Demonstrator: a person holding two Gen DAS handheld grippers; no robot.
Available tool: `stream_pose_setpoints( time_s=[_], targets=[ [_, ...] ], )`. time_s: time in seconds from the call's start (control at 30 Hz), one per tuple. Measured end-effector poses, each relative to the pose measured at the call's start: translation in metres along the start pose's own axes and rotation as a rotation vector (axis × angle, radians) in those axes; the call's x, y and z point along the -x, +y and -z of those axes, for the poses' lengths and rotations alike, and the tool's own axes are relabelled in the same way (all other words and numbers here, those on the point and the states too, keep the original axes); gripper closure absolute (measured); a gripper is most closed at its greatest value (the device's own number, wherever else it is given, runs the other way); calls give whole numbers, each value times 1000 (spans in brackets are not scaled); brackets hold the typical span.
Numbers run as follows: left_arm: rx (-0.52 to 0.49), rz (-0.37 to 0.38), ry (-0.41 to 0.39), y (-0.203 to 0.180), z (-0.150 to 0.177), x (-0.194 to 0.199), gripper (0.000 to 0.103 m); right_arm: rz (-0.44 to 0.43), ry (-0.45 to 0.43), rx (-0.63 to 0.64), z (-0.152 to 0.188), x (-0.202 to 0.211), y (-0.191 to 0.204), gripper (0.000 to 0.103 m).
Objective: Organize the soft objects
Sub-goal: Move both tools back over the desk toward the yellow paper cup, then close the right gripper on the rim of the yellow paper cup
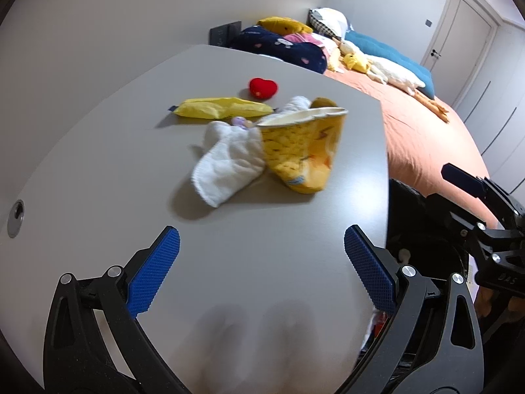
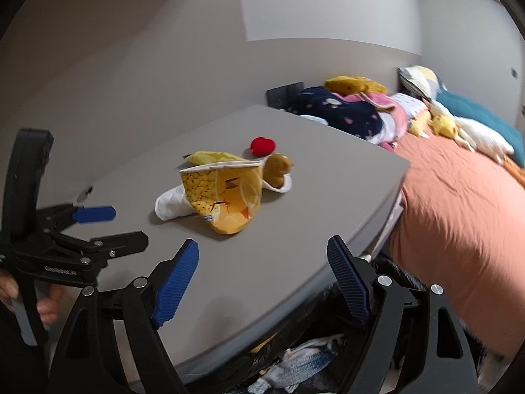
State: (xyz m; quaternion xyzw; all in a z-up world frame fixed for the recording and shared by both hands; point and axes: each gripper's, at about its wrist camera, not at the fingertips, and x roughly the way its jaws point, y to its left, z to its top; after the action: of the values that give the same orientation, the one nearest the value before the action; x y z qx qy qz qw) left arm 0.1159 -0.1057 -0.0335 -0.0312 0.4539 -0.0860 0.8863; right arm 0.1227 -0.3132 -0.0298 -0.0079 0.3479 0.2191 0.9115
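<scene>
Both grippers (image 1: 262,256) (image 2: 262,262) agape, empty, above table (image 1: 131,131) with yellow bag (image 1: 302,151).

In the left wrist view, the right gripper (image 1: 459,177) bears raised letters on its black body that look like "DAS". The white print on the left gripper (image 2: 95,213) in the right wrist view is too blurred to read.

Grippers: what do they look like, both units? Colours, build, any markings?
Both match: the left gripper and right gripper have black open-frame finger arms with cut-out slots and silver pivot bolts, tipped with blue finely ribbed pads. Seen from the other wrist's view, each has a black handle body with screws and white lettering, too blurred to read. No cables visible. No sleeve can be made out.
</scene>
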Motion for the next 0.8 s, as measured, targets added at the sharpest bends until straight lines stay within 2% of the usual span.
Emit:
stream_pose_setpoints(
  time_s=[0.17,0.43,0.67,0.8],
  targets=[
    [8,-14,-1,15,-5,-1,6,-46,25,82,-19,-20,12,22],
    [40,-44,-4,42,-16,-2,6,-178,76,203,-35,-60,11,20],
    [50,-71,6,51,-23,-8,6,-300,76,174,-45,-88,-9,20],
    [36,-73,20,47,-26,-16,6,-324,68,210,-49,-100,-9,20]
  ],
)
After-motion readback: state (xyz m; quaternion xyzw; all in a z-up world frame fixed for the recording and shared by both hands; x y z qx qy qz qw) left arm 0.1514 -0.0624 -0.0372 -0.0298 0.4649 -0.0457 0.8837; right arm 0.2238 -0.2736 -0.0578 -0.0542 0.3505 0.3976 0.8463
